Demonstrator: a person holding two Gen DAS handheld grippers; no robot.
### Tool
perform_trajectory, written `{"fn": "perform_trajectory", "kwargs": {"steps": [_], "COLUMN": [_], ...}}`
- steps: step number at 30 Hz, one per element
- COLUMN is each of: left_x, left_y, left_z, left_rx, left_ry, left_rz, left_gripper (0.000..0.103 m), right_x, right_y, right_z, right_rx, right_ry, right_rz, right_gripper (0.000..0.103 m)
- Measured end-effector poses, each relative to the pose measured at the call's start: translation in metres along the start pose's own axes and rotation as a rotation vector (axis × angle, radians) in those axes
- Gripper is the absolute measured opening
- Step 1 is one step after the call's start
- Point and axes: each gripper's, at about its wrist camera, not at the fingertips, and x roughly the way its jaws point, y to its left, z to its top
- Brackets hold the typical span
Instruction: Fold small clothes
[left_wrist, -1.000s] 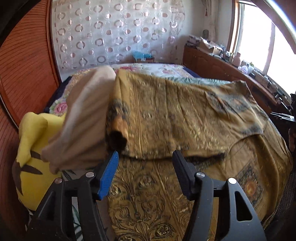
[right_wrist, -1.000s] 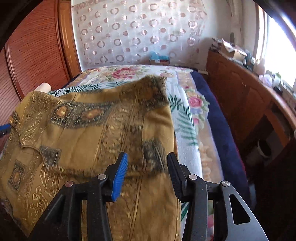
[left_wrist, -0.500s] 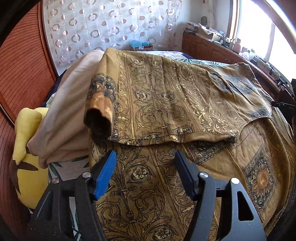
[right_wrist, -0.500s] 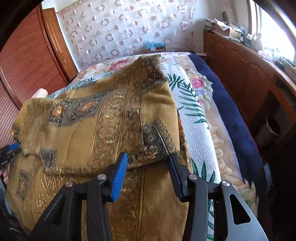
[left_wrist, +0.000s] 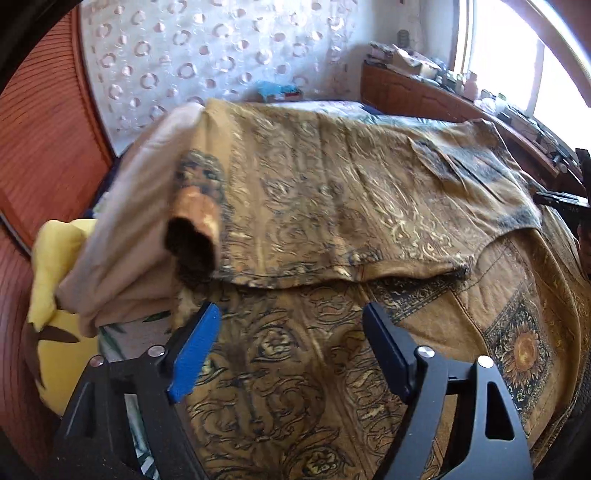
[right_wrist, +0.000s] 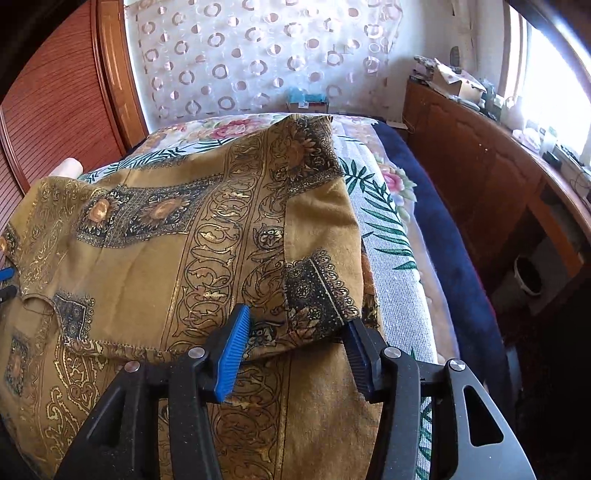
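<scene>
Folded garment (right_wrist: 207, 236) edge now between opening right gripper (right_wrist: 295, 332) jaws.

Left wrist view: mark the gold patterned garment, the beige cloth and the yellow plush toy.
gold patterned garment (left_wrist: 351, 206), left wrist view, middle of the folded-over upper layer.
beige cloth (left_wrist: 122, 243), left wrist view, its draped side.
yellow plush toy (left_wrist: 55, 258), left wrist view, upper yellow part.

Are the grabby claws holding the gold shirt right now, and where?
No. The left gripper and right gripper are both opening; the gold shirt's folded edge lies between the right one's jaws, unpinched.
</scene>
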Motion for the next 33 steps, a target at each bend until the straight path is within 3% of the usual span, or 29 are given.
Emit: {"fn": "perform_trajectory", "kwargs": {"steps": [5,8,16,20,24,28,33], "left_x": [-0.036,-0.051,-0.027,-0.017,-0.031,-0.04,-0.046], "left_y": [0.015,0.025,0.034,0.03,0.025,0.021,0.011], "left_z": [0.006,0.015,0.031,0.031,0.031,0.034,0.036], "left_rx": [-0.085,-0.098,-0.099,-0.086,-0.086,-0.098,-0.097], "left_ry": [-0.123,-0.182,-0.139,-0.127,-0.193,-0.207,-0.212], "left_rz": [0.001,0.061,0.075,0.072,0.071,0.031,-0.004], "left_gripper": [0.062,0.058,0.037,0.006,0.003,0.002,0.003], "right_x": [-0.003,-0.002,-0.004,-0.006,-0.021,-0.035,-0.018], "right_y": [-0.005,-0.004,-0.004,-0.004,-0.006,-0.013,-0.019], "right_z": [-0.002,-0.003,-0.003,-0.005,-0.008,-0.007,0.002], "right_rx": [0.022,0.022,0.021,0.025,0.02,0.029,0.038], "right_ry": [-0.011,-0.012,-0.014,-0.014,-0.046,-0.086,-0.052], "right_rz": [0.025,0.024,0.021,0.012,-0.003,-0.024,-0.022], "right_gripper": [0.052,0.052,0.052,0.052,0.052,0.052,0.052]}}
